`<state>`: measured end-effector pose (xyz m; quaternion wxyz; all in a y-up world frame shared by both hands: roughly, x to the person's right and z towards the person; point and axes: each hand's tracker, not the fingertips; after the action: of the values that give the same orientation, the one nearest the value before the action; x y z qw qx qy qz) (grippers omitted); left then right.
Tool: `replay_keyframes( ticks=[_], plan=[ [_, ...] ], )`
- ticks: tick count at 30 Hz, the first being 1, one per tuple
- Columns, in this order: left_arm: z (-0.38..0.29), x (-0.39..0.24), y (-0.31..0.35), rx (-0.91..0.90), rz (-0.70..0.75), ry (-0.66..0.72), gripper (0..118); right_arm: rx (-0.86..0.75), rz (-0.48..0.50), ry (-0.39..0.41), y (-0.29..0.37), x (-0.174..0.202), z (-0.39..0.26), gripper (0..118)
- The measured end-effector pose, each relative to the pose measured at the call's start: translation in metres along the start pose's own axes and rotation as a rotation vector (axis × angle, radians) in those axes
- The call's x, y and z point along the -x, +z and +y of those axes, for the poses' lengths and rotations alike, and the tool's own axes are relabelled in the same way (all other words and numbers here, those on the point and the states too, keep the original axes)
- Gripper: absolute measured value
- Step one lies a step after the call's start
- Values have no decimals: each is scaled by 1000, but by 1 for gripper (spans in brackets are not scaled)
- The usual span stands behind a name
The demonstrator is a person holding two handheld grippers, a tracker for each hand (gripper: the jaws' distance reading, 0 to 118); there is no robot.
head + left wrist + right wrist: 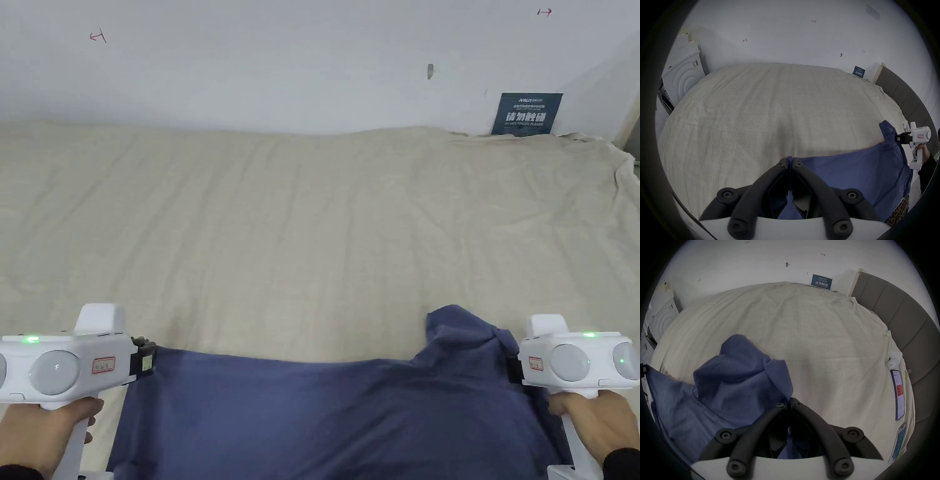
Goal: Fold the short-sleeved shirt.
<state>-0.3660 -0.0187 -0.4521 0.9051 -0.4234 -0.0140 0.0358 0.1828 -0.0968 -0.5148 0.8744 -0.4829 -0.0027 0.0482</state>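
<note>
A blue shirt (325, 419) lies stretched across the near edge of a bed covered by a beige sheet (300, 237). The left gripper (145, 359) grips the shirt's left corner, and the right gripper (514, 370) grips its right side, where one sleeve (462, 334) bunches up toward the wall.

The left gripper view shows its jaws clenched on a thin edge of blue cloth, and a white appliance (683, 78) standing beyond the bed's far left corner. It also shows the right gripper (898, 139) farther off, pinching the shirt.

The right gripper view shows its jaws pressed together on the cloth (730, 386), which runs down between them. Along the bed's right edge lie white earbuds (894, 359) and two phones (899, 394), beside a grey padded headboard (907, 318). A dark sign (527, 114) leans against the wall.
</note>
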Motion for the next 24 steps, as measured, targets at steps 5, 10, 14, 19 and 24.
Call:
replay_keyframes(
  ticks=[5,10,14,19,24],
  plan=[
    [-6,3,8,-5,15,14,1,-103,42,-19,53,-2,-16,0],
    [-19,11,21,-18,31,43,1,-237,127,-58,129,-12,-37,0],
    [-33,15,41,-24,48,54,1,-314,191,-96,182,-32,-60,0],
    [-58,20,78,-43,54,74,1,-341,233,-109,229,-51,-99,0],
    [-96,24,107,-40,41,83,1,-327,247,-126,248,-58,-150,0]
  ],
)
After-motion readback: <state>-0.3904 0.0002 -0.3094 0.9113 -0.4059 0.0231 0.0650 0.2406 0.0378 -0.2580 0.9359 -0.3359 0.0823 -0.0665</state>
